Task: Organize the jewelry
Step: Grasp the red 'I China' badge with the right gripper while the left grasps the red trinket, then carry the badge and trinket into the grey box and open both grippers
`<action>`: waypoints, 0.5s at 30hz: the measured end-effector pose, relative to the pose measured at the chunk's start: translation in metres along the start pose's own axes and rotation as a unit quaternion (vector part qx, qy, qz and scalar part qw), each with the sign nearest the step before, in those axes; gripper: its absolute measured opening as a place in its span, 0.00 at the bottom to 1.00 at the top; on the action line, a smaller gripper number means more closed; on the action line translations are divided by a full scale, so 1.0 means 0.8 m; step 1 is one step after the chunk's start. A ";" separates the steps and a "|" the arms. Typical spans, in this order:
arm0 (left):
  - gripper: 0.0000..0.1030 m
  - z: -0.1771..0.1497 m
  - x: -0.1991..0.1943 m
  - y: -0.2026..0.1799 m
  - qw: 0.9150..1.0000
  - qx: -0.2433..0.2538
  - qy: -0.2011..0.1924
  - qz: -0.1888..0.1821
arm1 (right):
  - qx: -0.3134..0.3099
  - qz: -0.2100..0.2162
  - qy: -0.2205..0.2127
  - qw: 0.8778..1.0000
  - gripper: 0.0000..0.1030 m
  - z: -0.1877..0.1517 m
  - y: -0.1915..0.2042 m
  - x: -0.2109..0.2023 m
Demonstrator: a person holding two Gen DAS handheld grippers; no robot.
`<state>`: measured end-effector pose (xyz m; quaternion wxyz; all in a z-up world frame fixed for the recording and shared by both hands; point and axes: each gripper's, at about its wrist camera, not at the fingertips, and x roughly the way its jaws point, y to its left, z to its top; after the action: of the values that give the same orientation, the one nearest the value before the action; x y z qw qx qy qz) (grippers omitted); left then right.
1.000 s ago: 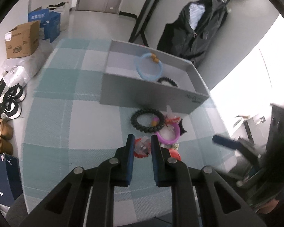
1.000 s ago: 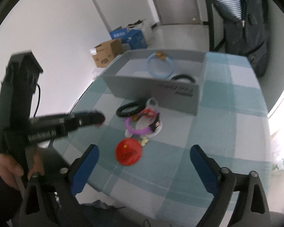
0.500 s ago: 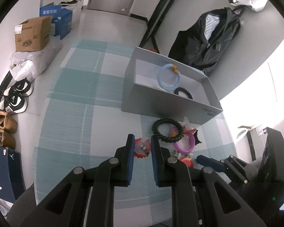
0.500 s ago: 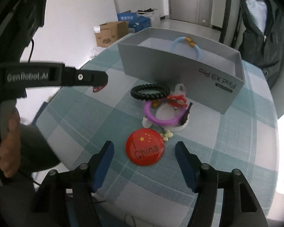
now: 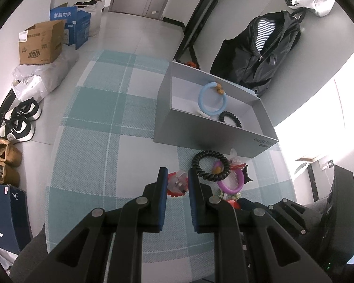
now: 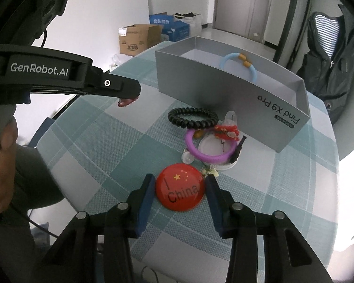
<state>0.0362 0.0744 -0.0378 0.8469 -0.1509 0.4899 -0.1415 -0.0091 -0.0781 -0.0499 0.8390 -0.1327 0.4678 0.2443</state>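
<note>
Risk first, from the biggest thing down: open grey cardboard box [image 6: 233,101] standing light on the teal-and-white checked tablecloth [image 6: 111,146], so likely to slide if clipped on the way in; inside it already a pale blue ring bracelet [image 5: 212,101] and a small black coil hair tie [image 5: 230,119]. Just before the box, a heap of a larger black coil hair tie [image 6: 192,117], a purple ring bracelet [image 6: 208,149] and small red and white trinkets; close enough to snag and drag along. Round glossy red badge [image 6: 179,189] lying flat on the cloth between the right gripper [image 6: 179,184] pads; domed and thin, so apt to squirt out or merely skid if squeezed at the rim.

Right fingers [image 6: 145,195] spread about the badge's width, flanking it; contact not certain, nothing lifted. Left gripper [image 5: 176,184] nearly closed, pinching a small red-and-clear frilly trinket [image 5: 175,185] held above the cloth; a thin hold, liable to drop it short of the box.
</note>
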 end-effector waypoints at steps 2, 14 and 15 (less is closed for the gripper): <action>0.12 0.000 0.001 0.001 1.000 -0.002 0.001 0.000 | 0.000 0.001 0.001 1.000 0.41 0.000 0.000 0.000; 0.12 0.002 0.004 0.008 1.000 -0.019 0.006 -0.007 | 0.034 0.047 -0.031 0.998 0.41 0.011 -0.025 -0.020; 0.12 0.002 0.003 0.008 1.000 -0.019 0.005 -0.007 | 0.040 0.050 -0.033 0.997 0.41 0.012 -0.028 -0.022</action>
<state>0.0391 0.0794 -0.0418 0.8406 -0.1696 0.4953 -0.1387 0.0022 -0.0978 -0.0295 0.8453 -0.0671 0.4551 0.2716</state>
